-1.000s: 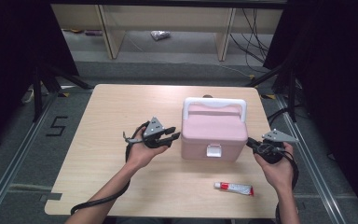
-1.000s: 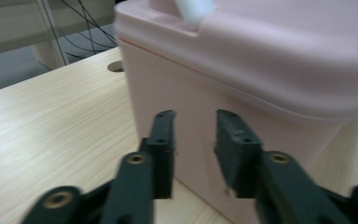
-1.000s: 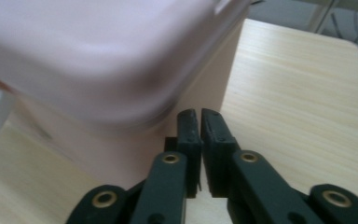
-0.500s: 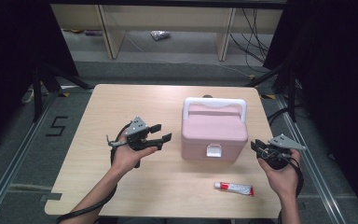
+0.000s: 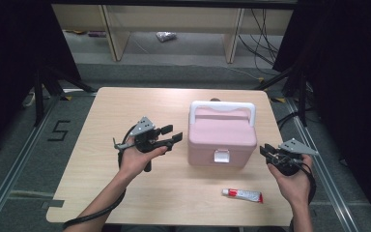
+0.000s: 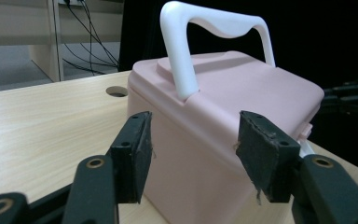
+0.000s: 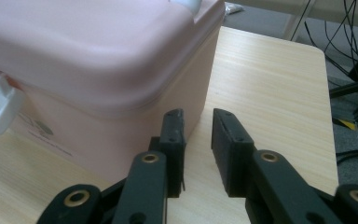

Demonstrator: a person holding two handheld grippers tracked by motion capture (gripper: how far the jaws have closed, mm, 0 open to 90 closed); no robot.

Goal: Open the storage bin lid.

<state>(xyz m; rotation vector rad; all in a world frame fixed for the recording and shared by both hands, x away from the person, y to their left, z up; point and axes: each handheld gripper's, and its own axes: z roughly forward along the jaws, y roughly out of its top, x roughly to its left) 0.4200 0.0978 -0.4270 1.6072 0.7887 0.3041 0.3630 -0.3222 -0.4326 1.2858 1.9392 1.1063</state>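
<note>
the big wooden table (image 5: 101, 193) holds a pink box (image 5: 221, 140) near its middle, a bit toward the right. the box has a white handle (image 5: 222, 107) standing up on top and a white latch (image 5: 221, 155) on the front. the lid is down. the left gripper (image 5: 170, 137) is just left of the box, not touching it; its jaws have just been opening and stand wide with nothing in them. the right gripper (image 5: 266, 152) is just right of the box, jaws a little apart, holding nothing. a small red and white tube (image 5: 242, 195) lies near the front edge.
</note>
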